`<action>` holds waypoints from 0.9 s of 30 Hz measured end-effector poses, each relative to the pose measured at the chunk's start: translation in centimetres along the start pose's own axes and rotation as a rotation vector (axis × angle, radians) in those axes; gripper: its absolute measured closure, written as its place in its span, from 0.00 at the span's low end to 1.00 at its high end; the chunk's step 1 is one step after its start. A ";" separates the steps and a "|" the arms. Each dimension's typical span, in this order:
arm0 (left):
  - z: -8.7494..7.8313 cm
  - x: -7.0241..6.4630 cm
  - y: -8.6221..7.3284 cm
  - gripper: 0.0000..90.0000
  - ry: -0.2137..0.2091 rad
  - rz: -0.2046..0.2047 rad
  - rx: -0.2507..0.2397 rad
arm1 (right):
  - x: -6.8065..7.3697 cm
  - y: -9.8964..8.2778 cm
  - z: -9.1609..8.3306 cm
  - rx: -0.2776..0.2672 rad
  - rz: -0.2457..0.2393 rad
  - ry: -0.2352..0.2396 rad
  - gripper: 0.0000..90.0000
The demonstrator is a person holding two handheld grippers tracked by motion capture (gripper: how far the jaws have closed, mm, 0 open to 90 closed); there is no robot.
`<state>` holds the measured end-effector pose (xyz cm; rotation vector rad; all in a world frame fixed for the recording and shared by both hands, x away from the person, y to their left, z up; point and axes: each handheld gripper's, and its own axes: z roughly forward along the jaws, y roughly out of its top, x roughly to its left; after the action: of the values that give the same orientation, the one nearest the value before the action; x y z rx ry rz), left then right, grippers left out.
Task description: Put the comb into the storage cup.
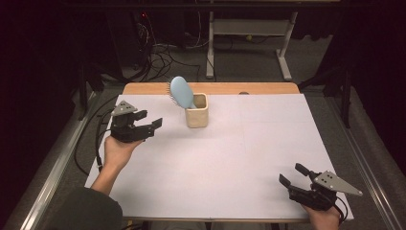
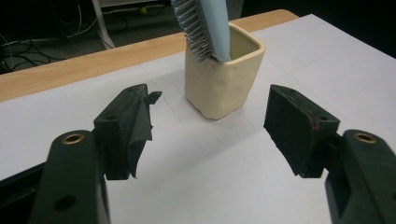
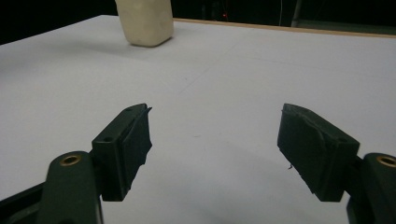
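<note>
High view shows my left gripper [image 1: 154, 120] held out over the left part of the white table [image 1: 268, 158], its jaws spread apart with nothing between them, pointing toward the cream cup [image 1: 197, 110] that stands near the far middle of the table. Sticking out of that cup is a light blue hairbrush [image 1: 182, 92], handle down inside and head up, leaning toward the left with its bristles facing left and away from me. My left hand [image 1: 118, 151] comes in from the lower left, and the cable from the gripper trails off the table edge beside it. My left gripper view looks along the two black jaws at the cup [image 2: 219, 81], which sits just ahead of them and between their lines but apart from both pads; the brush [image 2: 205, 25] leans against the cup's near-left corner, bristles toward the left jaw's side. My right gripper [image 1: 292, 175] rests near the table's near right corner, well apart from the cup, with my right hand [image 1: 325, 218] at the bottom edge. Its jaws also stand wide with only bare white table between them. My right gripper view shows the cup [image 3: 144, 21] far off at the upper left, its top cut off by the frame.
</note>
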<state>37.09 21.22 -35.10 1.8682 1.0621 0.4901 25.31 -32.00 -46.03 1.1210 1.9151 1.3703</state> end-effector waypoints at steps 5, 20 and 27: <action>-0.3 -0.1 -0.1 0.36 0.003 0.005 -0.002 | 0.0 0.0 0.0 -0.001 0.002 0.000 0.29; -1.2 -0.2 -0.9 0.35 -0.009 -0.001 -0.020 | -0.1 0.0 0.0 0.001 0.008 0.000 0.29; -1.7 -0.2 -1.3 0.35 -0.012 -0.006 -0.030 | -0.1 0.0 0.0 0.004 0.012 -0.003 0.29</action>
<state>35.18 22.19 -35.30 1.8390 1.0463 0.4890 25.35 -32.06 -46.05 1.1379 1.9127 1.3713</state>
